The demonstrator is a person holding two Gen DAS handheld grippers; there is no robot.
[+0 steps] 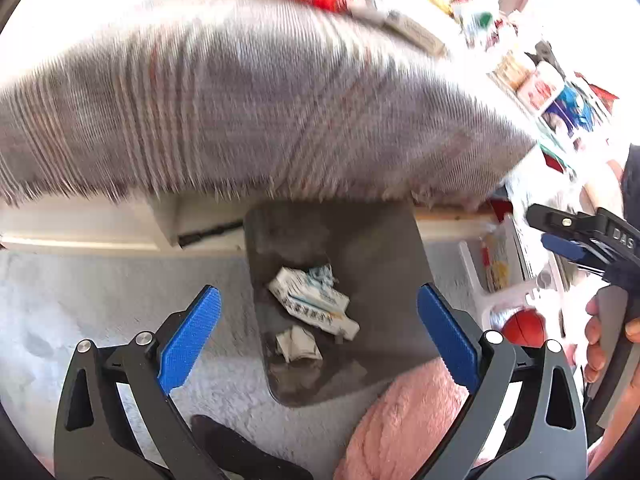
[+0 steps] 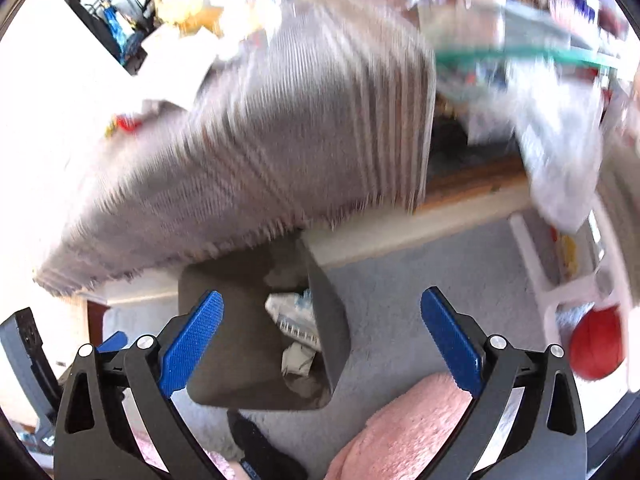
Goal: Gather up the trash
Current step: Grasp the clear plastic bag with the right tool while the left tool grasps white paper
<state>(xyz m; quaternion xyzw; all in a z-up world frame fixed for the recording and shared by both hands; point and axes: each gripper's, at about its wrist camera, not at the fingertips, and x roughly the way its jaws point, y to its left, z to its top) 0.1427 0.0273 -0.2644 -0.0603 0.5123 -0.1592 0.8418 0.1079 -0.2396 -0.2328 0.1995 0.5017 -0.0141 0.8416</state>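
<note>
Dark grey plastic is sitting below both my grippers: a bin (image 1: 376,264) standing on pale carpet (image 1: 120,304), partly under the fringed edge of a grey striped cloth (image 1: 248,100). I am holding my left gripper (image 1: 319,340) above it with the blue pads (image 1: 192,336) spread wide and nothing between them. My right gripper (image 2: 322,340) is hanging likewise, jaws wide apart and empty.

The left view is looking nearly straight into the bin, so it is showing the trash inside whole: a white crushed carton (image 1: 316,304) with a crumpled paper wad (image 1: 298,344) just beside it, both lying on the bottom. The right view is seeing the bin (image 2: 240,320) from the side, and its near wall is hiding part of that carton (image 2: 292,316) and wad (image 2: 298,360).

Only the left view is catching my right gripper at the frame's edge, my hand (image 1: 604,340) wrapped round its handle. Only the right view is showing a clear plastic bag (image 2: 560,140), blurred, up at the right. A red ball (image 1: 524,327) is lying by a white rack in both views, and a pink fuzzy slipper (image 1: 400,420) is close under the pads.
</note>
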